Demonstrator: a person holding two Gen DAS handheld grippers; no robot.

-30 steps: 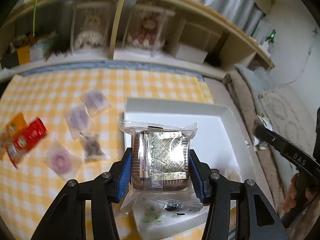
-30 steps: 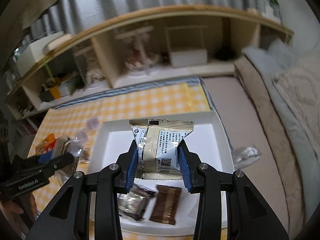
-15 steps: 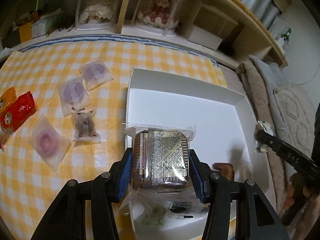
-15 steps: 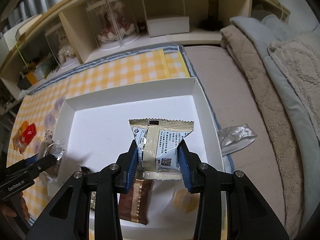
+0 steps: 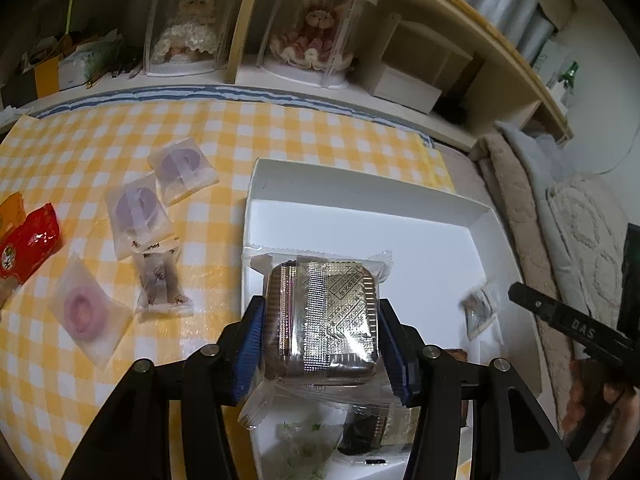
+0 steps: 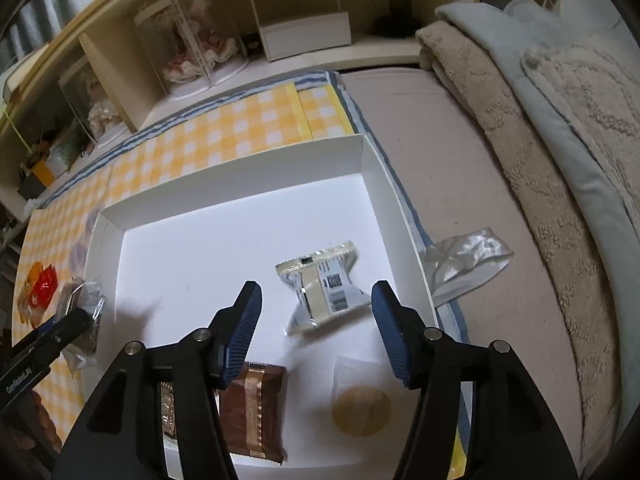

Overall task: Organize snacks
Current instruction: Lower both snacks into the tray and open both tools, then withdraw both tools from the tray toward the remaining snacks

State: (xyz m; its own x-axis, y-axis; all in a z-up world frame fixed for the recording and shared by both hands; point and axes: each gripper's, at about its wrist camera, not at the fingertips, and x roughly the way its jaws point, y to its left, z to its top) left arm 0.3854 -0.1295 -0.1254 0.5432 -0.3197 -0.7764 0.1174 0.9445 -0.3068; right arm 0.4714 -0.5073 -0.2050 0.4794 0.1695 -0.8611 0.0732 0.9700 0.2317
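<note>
A: so the cream packet (image 6: pixel 320 286) is out of our right gripper (image 6: pixel 316 320) now. A moment ago it was pinched between the pads; now the jaws have just been opening and it's lying tilted on the floor of the white box (image 6: pixel 224 184), the fingers standing apart on either side, not touching it.

B: yep, and our left gripper (image 5: pixel 320 346) is still clamping the foil-tray snack (image 5: pixel 324 320) in its clear wrapper, sitting over the box's near left side.

A: we're also seeing a brown bar (image 6: pixel 254 412) and a round yellow cookie (image 6: pixel 360 410) lying in the box close to us.

B: the purple and pink pastry packs (image 5: pixel 138 210) are sitting out on the yellow check cloth (image 5: pixel 304 136), red pouch (image 5: pixel 28 246) at the far left.
</note>
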